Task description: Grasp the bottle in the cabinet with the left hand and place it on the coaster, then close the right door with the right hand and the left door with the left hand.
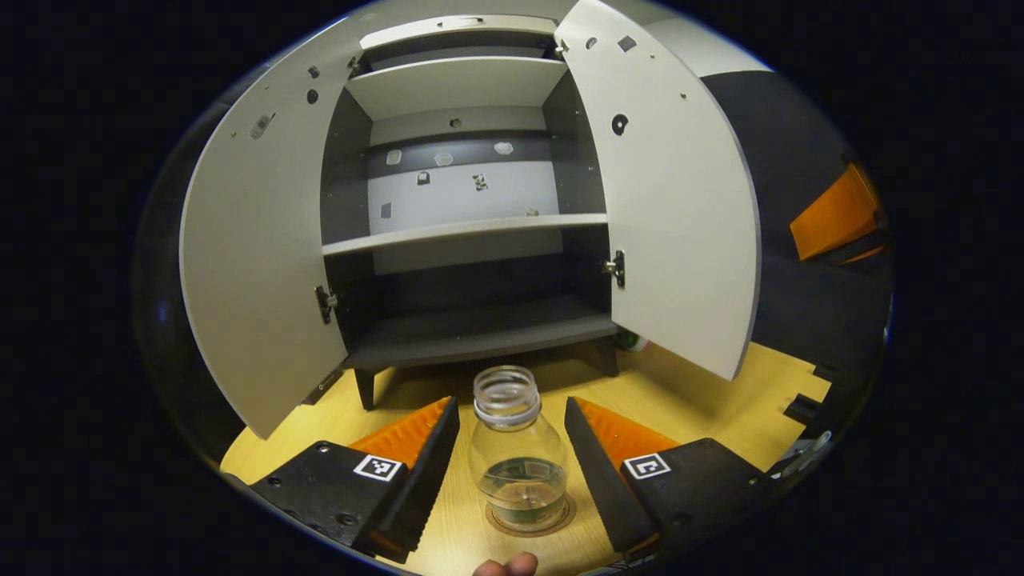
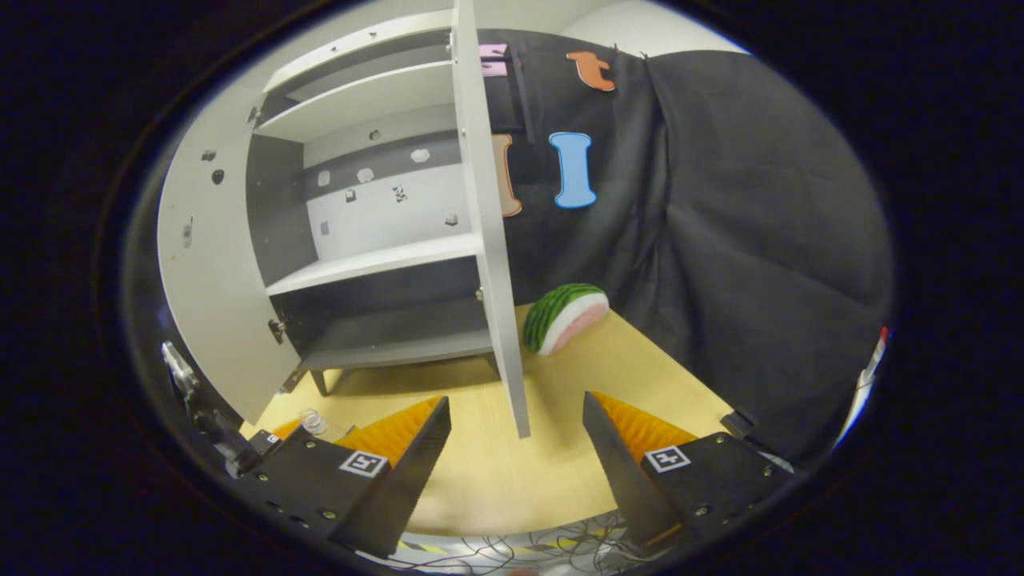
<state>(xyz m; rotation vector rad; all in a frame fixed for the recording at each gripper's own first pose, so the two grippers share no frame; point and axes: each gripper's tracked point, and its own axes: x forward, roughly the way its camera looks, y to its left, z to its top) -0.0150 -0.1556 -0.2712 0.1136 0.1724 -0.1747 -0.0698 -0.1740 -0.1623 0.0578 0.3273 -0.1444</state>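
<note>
1. Left tongs (image 1: 512, 464) spread wide, the bottle (image 1: 517, 452) upright between them on the coaster (image 1: 560, 520), fingers apart from its sides.
2. Right tongs (image 2: 516, 456) wide, holding nothing, bare surface (image 2: 496, 472) between them.
3. Beyond the bottle, the cabinet (image 1: 472, 240) stands with left door (image 1: 256, 264) and right door (image 1: 680, 200) swung open.
4. The right door's edge (image 2: 500, 264) hangs just ahead of the right tongs; a watermelon slice (image 2: 566, 316) lies beyond it.

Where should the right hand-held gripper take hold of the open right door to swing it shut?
Take the right door by its free vertical edge, coming from its outer face. It stands swung out edge-on just ahead of the open right hand-held gripper, hinged at the cabinet.
</note>
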